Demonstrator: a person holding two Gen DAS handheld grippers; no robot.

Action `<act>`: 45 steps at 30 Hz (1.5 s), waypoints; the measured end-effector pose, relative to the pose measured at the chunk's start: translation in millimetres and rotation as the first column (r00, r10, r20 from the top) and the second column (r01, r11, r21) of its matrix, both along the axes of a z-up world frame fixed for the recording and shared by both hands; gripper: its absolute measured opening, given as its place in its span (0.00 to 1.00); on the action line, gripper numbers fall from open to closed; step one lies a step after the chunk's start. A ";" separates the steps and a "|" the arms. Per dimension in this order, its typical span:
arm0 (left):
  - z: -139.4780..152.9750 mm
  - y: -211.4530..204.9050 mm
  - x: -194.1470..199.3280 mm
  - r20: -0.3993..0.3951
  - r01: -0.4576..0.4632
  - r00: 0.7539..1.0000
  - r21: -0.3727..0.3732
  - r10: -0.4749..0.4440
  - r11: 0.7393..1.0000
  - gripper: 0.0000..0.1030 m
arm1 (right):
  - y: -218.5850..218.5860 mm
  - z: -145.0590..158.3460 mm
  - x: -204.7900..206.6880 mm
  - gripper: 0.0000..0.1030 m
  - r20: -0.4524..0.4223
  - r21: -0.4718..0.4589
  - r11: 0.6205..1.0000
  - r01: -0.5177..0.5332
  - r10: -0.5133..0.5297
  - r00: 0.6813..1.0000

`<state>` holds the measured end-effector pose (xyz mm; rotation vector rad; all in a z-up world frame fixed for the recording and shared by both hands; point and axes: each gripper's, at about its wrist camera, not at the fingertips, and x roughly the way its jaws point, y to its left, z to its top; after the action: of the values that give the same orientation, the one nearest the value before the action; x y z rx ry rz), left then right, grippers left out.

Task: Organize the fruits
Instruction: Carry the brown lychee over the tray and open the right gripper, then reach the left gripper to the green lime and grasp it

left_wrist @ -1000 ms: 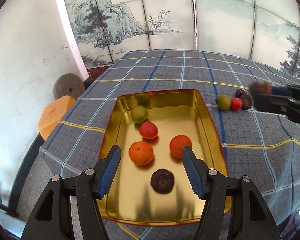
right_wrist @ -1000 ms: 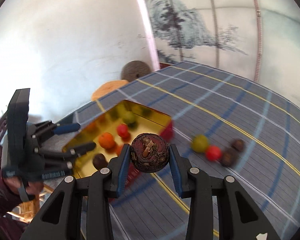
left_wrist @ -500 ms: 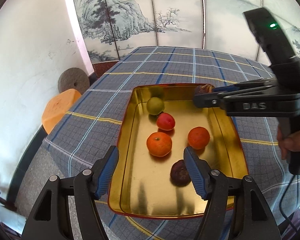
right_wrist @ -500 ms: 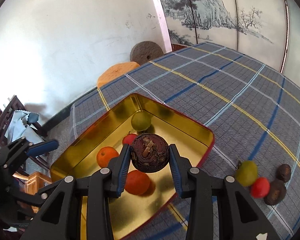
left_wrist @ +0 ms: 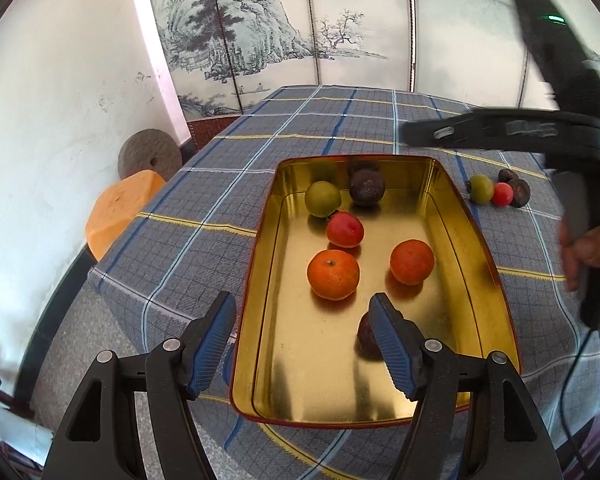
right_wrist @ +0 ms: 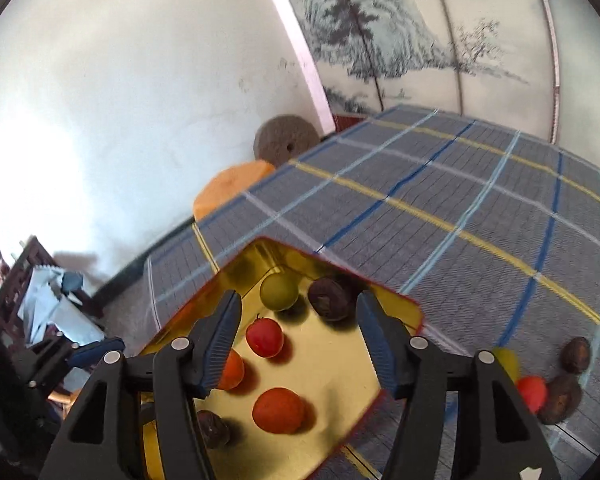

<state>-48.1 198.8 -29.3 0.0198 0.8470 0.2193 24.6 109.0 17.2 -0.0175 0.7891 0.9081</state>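
my right fingers [right_wrist: 298, 334] just opening, nothing between | dark fruit [right_wrist: 330, 299] in gold tray's [right_wrist: 396, 312] far corner beside green fruit [right_wrist: 279, 291] | left fingers [left_wrist: 302, 346] apart over tray's near end | no writing legible

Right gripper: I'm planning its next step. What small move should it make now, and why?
Probably swing over to the fruit left on the cloth. The right gripper has just been opening and its jaws hold nothing; the dark fruit now lies in the gold tray, while the green fruit and its neighbours wait outside.
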 end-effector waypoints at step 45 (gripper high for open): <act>-43.7 -160.4 219.9 -0.369 0.825 0.524 -0.005 -0.767 0.566 0.35 | -312.8 -62.3 -29.0 0.94 -0.005 -0.157 0.880 0.448 -0.455 0.891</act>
<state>171.8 38.5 -73.0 0.6332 1.0738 -0.6282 -4.3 -203.7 -45.1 0.0512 0.8544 0.4027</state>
